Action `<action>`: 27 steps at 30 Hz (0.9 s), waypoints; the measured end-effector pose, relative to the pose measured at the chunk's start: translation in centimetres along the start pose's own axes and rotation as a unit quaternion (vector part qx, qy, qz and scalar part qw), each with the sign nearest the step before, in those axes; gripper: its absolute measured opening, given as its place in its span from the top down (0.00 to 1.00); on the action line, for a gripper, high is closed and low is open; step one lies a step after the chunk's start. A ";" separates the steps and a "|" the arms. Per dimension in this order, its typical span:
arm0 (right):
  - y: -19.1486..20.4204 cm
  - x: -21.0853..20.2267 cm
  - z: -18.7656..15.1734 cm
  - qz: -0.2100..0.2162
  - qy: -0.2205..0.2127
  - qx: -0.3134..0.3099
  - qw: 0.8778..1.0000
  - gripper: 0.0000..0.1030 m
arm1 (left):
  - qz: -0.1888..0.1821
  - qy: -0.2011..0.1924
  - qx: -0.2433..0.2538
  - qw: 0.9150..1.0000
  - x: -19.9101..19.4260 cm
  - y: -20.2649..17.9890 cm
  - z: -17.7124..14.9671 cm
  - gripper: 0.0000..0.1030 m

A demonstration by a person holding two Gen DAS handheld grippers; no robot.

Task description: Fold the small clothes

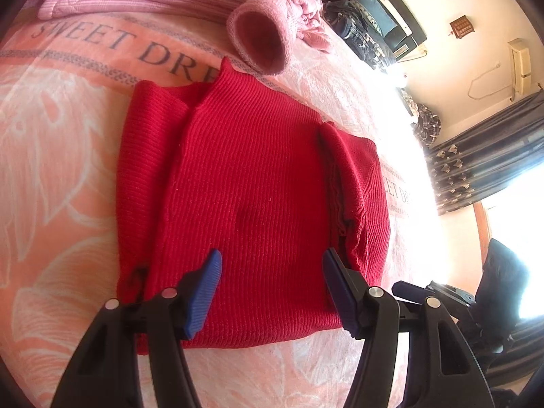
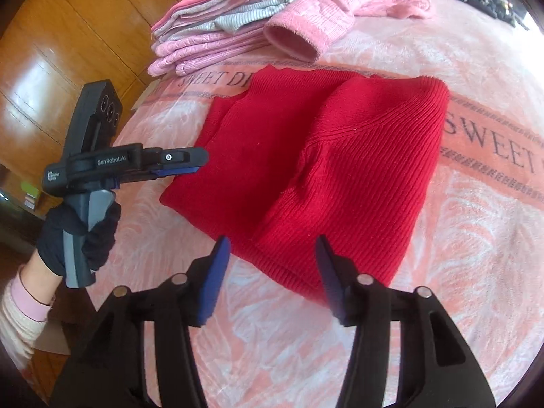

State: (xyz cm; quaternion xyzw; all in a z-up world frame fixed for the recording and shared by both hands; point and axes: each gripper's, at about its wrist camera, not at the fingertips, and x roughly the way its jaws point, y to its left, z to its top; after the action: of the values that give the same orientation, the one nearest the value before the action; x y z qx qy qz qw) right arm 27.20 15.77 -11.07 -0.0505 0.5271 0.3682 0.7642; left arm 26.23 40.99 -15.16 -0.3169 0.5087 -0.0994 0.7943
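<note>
I see a red ribbed sweater (image 1: 251, 183) lying flat on a peach blanket (image 1: 61, 156) printed with pale leaf shapes and the words "SWEET DREAM" in dark letters. The sweater is already partly folded: both sleeves are turned in over the body, so it forms a rough rectangle.

My left gripper (image 1: 272, 292) hovers over the sweater's near edge, its blue-padded fingers spread wide with nothing between them. My right gripper (image 2: 270, 278) is also wide open and empty, poised just short of the sweater's nearest corner. In the right wrist view the left gripper appears from the side at the sweater's left edge, held by a hand in a dark glove (image 2: 80, 234) with a pale sleeve and pink cuff at the wrist.

Beyond the sweater, just past its far edge, lies a pink knitted garment (image 2: 306, 34) with an open cuff facing me. Beside that, further from the sweater, sits a stack of folded clothes (image 2: 210, 34) in pink and grey stripes.
</note>
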 end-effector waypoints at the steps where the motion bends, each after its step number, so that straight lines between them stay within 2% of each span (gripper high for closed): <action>1: 0.5 -0.2 -0.4 -0.022 -0.003 -0.018 1.000 0.37 | -0.002 0.001 0.000 1.000 0.0 -0.1 0.0 0.40; 3: 1.5 0.2 -1.2 -0.053 0.004 -0.051 0.997 0.37 | -0.004 0.001 0.000 1.000 -0.1 -0.3 0.1 0.40; 6: 2.8 1.4 -1.7 -0.062 0.012 -0.078 0.995 0.38 | -0.006 0.002 0.004 1.000 0.0 -1.0 0.4 0.40; 11: 4.3 4.4 -1.2 -0.075 0.022 -0.085 0.993 0.38 | -0.019 0.007 0.005 1.000 -0.1 -2.1 0.6 0.40; 15: 3.8 6.7 -0.7 -0.118 0.037 -0.082 0.989 0.39 | -0.025 0.011 0.005 1.000 0.0 -2.7 0.9 0.40; 16: 3.2 7.0 -0.6 -0.118 0.038 -0.072 0.990 0.49 | -0.027 0.012 0.003 1.000 0.1 -2.8 1.0 0.40; 17: 2.6 7.2 -0.5 -0.117 0.039 -0.061 0.991 0.64 | -0.029 0.013 0.002 0.999 0.3 -2.9 1.1 0.40; 18: 1.8 7.1 -0.5 -0.106 0.038 -0.046 0.993 0.70 | -0.033 0.015 0.000 0.999 0.4 -2.9 1.2 0.40; 19: 1.0 6.8 -0.4 -0.080 0.034 -0.027 0.996 0.83 | -0.037 0.017 -0.002 0.999 0.6 -2.9 1.3 0.40; 20: 0.2 6.3 -0.4 -0.054 0.028 -0.009 0.998 0.91 | -0.042 0.019 -0.003 0.999 0.7 -3.0 1.2 0.39; 23: -0.9 4.4 -0.5 -0.019 0.006 0.007 1.000 0.92 | -0.059 0.028 -0.016 0.998 1.9 -3.4 1.6 0.39; 27: -1.6 1.5 -0.2 0.018 -0.024 0.011 0.999 0.92 | -0.116 0.050 -0.058 0.990 4.7 -4.0 2.3 0.39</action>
State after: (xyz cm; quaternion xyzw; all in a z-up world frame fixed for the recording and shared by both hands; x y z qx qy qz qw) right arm 28.33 15.28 -12.96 -0.0238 0.5135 0.3774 0.7703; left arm 31.07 36.52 -15.63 -0.4135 0.5125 -0.1768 0.7315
